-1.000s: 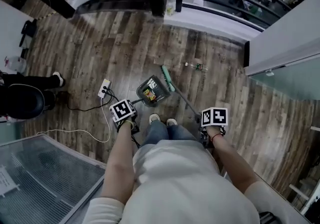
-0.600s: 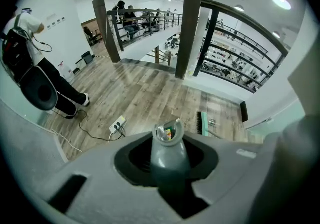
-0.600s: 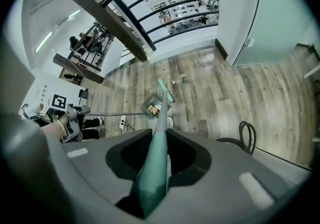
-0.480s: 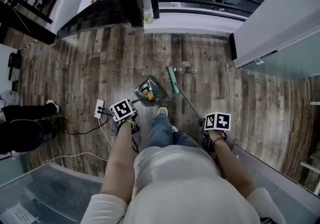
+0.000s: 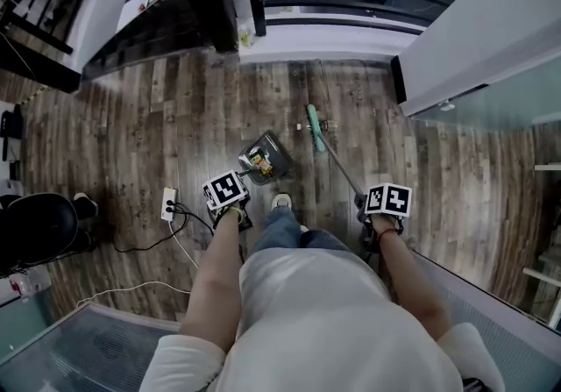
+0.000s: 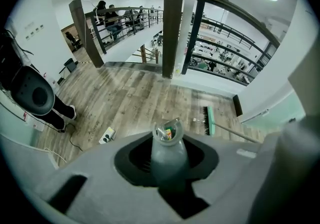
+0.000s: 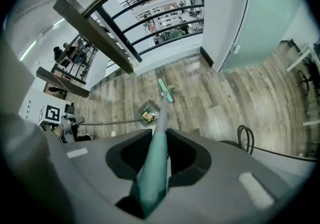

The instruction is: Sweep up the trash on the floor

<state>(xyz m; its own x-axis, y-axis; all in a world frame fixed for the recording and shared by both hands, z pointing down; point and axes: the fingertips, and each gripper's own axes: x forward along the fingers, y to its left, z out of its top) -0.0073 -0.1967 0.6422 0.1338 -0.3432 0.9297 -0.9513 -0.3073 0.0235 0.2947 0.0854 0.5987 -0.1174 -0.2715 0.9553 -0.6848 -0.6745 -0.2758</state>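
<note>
Left gripper: jaws clamped on the handle of the grey long-handled metal dustpan. Right gripper: jaws clamped on the green plastic broom, its head just right of the dustpan.

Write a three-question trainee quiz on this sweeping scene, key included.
1. True or false: the dustpan already holds some trash.
2. What is the right gripper shut on? A) the dustpan B) the broom C) nothing
3. Fill in: the left gripper is shut on the dustpan's ____.

Key: 1 true; 2 B; 3 handle.
</note>
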